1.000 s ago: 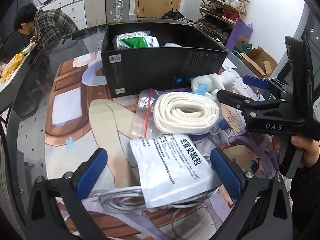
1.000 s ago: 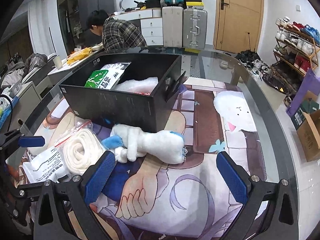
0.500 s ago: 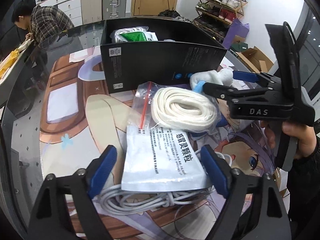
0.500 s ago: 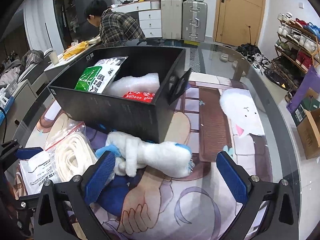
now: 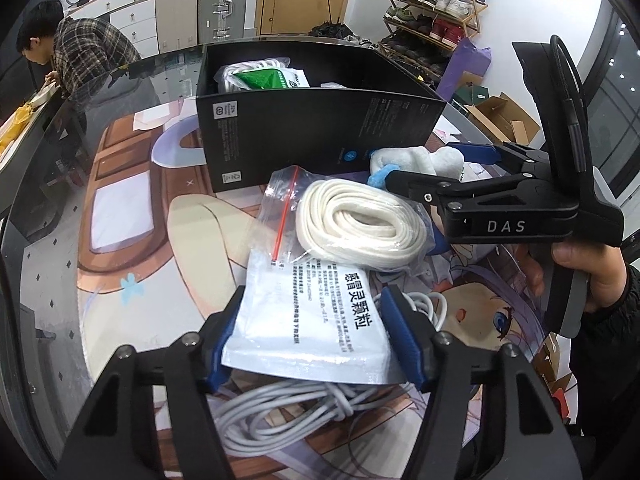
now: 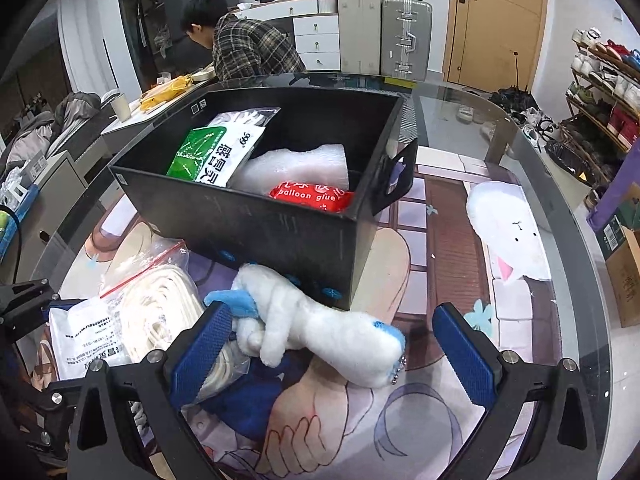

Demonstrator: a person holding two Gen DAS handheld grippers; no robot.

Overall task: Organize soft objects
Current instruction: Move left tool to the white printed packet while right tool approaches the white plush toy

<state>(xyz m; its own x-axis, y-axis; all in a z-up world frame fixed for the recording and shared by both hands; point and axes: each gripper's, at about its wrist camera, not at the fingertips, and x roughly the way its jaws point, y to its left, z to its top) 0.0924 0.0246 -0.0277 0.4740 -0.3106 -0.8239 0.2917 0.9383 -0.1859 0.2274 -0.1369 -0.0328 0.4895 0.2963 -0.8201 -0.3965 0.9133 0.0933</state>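
The left tongs straddle a flat, glossy white foil sachet printed with black characters; their blue ribbed pads sit at its two side edges and the jaws are closing, though whether they already press on it cannot be told. The sachet lies on top of a loose coil of smooth grey cable and overlaps the clear zip bag holding a flat-wound coil of cream woven band.

The right tongs stand wide open over a fuzzy white plush toy with blue tips, which lies slanted on the tabletop, its upper end just beside the left pad and clear room between its lower end and the right pad. A hand grips the handle of the right tongs.

Just behind the toy and the bag rises the near wall of a rigid matte black rectangular box, open-topped, with a cut-out handle in its end wall. Inside it lie a green-and-white pouch, a crinkled white bubble-wrap wad and a red packet.

The glass tabletop curves to a rounded edge; its right part, over a printed cartoon mat, lies open. A person in a plaid shirt bends over beyond the far edge.
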